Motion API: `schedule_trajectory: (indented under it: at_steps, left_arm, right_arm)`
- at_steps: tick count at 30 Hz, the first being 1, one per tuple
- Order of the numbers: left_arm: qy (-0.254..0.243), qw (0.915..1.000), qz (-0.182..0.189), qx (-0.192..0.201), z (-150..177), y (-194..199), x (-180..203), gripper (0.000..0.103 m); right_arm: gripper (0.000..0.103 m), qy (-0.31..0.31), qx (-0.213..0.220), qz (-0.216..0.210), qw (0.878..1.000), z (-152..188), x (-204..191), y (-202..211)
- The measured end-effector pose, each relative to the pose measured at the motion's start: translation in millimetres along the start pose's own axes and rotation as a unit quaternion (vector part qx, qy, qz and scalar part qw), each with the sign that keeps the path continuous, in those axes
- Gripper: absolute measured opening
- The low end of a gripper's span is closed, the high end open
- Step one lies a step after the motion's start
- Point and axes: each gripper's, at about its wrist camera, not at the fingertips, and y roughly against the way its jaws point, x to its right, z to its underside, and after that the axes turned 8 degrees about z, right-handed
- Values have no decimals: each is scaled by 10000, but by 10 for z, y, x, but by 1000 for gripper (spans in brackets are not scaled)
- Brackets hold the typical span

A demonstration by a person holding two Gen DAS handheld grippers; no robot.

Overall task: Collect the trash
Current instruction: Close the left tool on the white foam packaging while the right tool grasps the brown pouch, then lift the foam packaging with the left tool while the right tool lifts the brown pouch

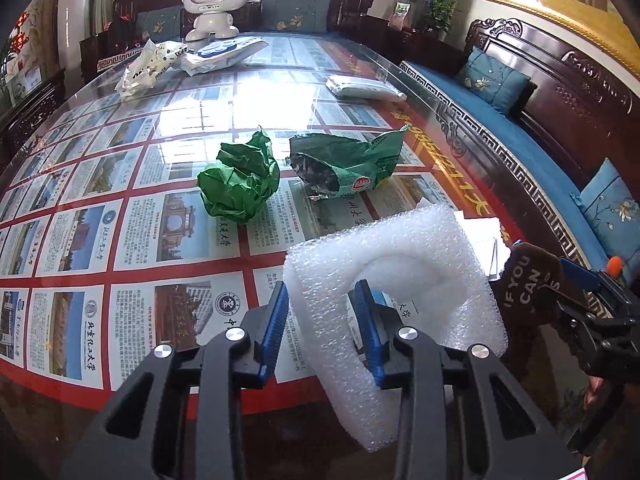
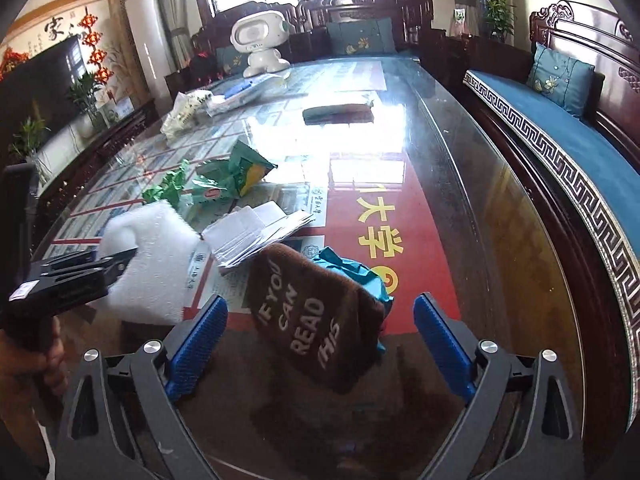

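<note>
- Foam sheet (image 1: pixel 400 300), white and bubbly, curls up from the glass-topped surface (image 1: pixel 120 184) at its near edge; the left gripper (image 1: pixel 325 322) has its blue fingers (image 1: pixel 277 328) on either side of one fold, and whether the pads press it I cannot tell.
- Right gripper (image 2: pixel 320 344) stands released, fingers (image 2: pixel 198 340) wide apart, with a brown cloth (image 2: pixel 316 320) printed "IF YOU CAN READ THIS" between them and touching neither pad.
- Teal crumpled piece (image 2: pixel 352 272) pokes out just behind the brown cloth.
- Loose white papers (image 2: pixel 260 228) lie between the foam and the cloth.
- Green crumpled ball (image 1: pixel 240 184) and a torn green snack bag (image 1: pixel 344 164) lie side by side farther along the surface, apart from both grippers.
- White plastic wrapper (image 1: pixel 150 66) and a white toy robot (image 1: pixel 210 4) sit at the far end.
- Hand (image 2: pixel 28 364) grips the left tool's handle at the right-wrist view's left edge.
</note>
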Motion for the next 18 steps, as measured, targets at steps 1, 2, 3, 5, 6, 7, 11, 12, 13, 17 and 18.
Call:
schedule_trajectory:
  at_steps: [1, 2, 3, 5, 6, 7, 11, 12, 13, 17, 18]
  left_arm:
    - [8, 10000, 11, 3, 1, 6, -7, 36]
    - [25, 10000, 23, 8, 4, 15, -11, 36]
    - [39, 10000, 32, 8, 8, 20, -16, 36]
    - [43, 10000, 30, 15, 15, 33, -21, 36]
    - [37, 10000, 11, 17, 22, 40, -19, 36]
    - [39, 10000, 11, 19, 24, 44, -22, 36]
    - [66, 10000, 52, 34, 56, 82, -29, 36]
    - [80, 9999, 69, 41, 65, 97, -30, 36]
    - [92, 9999, 91, 44, 78, 112, -29, 36]
    - [96, 9998, 140, 70, 130, 190, -15, 36]
    - [89, 9998, 148, 77, 148, 212, -9, 36]
  right_arm:
    - [81, 20, -85, 47, 10000, -5, -3, -36]
    - [77, 20, -151, 111, 9998, -4, -7, -63]
    - [67, 24, -250, 168, 9995, 0, -9, -93]
    - [51, 47, -312, 235, 9992, 25, -8, -117]
    - [48, 52, -274, 285, 9992, 33, -4, -105]
    - [44, 76, -214, 333, 9992, 41, -9, -86]
    - [39, 95, 32, 294, 9995, 91, -14, 40]
    - [39, 100, 85, 283, 9995, 94, -17, 70]
    - [39, 120, 127, 280, 9995, 101, -28, 100]
    - [39, 241, 325, 134, 9991, 166, -70, 247]
    - [39, 319, 382, 133, 9987, 193, -101, 285]
